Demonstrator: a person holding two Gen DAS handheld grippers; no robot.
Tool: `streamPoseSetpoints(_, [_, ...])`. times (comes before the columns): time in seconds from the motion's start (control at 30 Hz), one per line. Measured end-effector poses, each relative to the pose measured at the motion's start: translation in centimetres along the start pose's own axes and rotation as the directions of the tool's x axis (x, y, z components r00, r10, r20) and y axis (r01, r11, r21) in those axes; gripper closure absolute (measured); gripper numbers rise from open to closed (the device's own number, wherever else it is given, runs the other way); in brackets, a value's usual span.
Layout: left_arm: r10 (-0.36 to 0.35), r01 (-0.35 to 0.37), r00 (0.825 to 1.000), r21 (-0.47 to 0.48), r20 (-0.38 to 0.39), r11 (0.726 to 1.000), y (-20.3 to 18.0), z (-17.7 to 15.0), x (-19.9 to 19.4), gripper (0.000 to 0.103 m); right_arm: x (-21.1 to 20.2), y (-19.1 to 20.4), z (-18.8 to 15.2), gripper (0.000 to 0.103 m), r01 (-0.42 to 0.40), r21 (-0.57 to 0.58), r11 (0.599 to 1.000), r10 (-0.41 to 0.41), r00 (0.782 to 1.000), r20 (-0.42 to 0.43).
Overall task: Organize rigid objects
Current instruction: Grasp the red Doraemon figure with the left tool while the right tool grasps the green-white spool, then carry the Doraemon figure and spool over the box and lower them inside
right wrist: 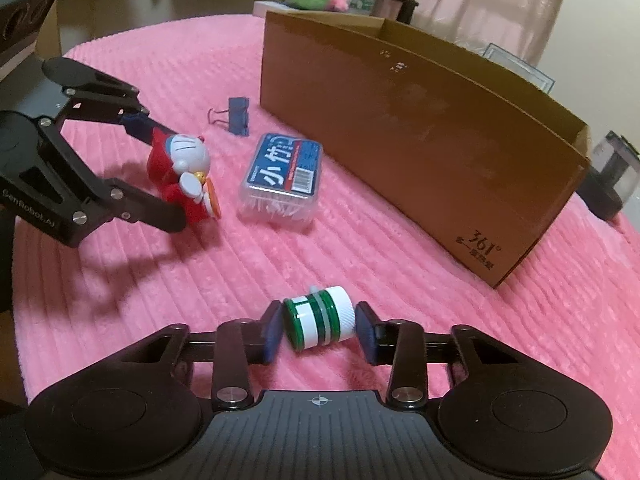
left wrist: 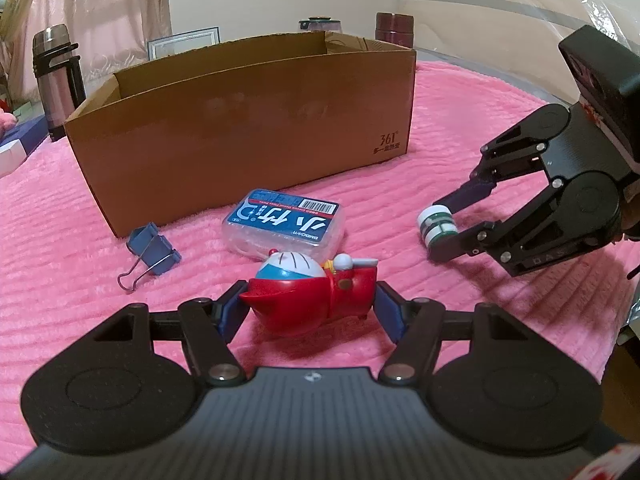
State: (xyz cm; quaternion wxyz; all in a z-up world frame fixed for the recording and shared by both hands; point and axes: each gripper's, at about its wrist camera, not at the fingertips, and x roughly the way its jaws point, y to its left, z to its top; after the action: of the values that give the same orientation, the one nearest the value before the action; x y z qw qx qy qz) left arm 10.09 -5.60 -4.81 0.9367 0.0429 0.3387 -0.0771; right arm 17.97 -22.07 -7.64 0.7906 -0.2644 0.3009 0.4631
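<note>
Our left gripper (left wrist: 308,300) clamps the red toy (left wrist: 316,292) and our right gripper (right wrist: 316,330) pinches the green-white cap (right wrist: 320,320), both low on the pink cloth (right wrist: 400,300); next we judge lifting them into the box (left wrist: 248,136).

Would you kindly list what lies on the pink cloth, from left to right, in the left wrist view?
Blue binder clip → clear plastic box with the blue label → green-and-white bottle between the right claw's fingers. The red toy figure overlaps the box, so it is left out.
</note>
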Motion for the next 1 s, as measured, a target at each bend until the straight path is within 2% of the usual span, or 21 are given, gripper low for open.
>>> streamPoseSetpoints(0.13, [0.004,-0.004,1.0,-0.004,0.004,1.0,0.2,0.1,-0.3,0.04,-0.3,0.1,0.0,0.074,0.003,0.041,0.999,-0.003,1.0,0.007])
streamPoseSetpoints(0.27, [0.01,-0.01,1.0,-0.003,0.017,1.0,0.5,0.5,-0.9,0.04,-1.4,0.1,-0.1,0.075,0.018,0.179,0.984,-0.026,0.999,0.045])
streamPoseSetpoints(0.37, [0.014,-0.014,1.0,-0.004,0.026,1.0,0.8,0.7,-1.4,0.04,-2.5,0.2,-0.3,0.075,0.022,0.314,0.949,-0.049,0.996,0.081])
streamPoseSetpoints(0.53, [0.019,-0.019,0.999,-0.01,0.042,1.0,1.2,0.9,-2.5,0.04,-3.9,1.0,-0.5,0.075,0.008,0.461,0.887,-0.072,0.99,0.12])
streamPoseSetpoints(0.7, [0.024,-0.023,0.999,-0.016,0.049,1.0,1.7,0.9,-3.7,0.04,-5.1,2.2,-0.3,0.075,0.005,0.514,0.857,-0.089,0.986,0.139])
streamPoseSetpoints(1.0, [0.035,-0.034,0.998,-0.034,0.047,0.999,2.9,0.8,-5.3,0.04,-6.3,3.6,0.6,0.075,0.023,0.529,0.848,-0.115,0.983,0.143])
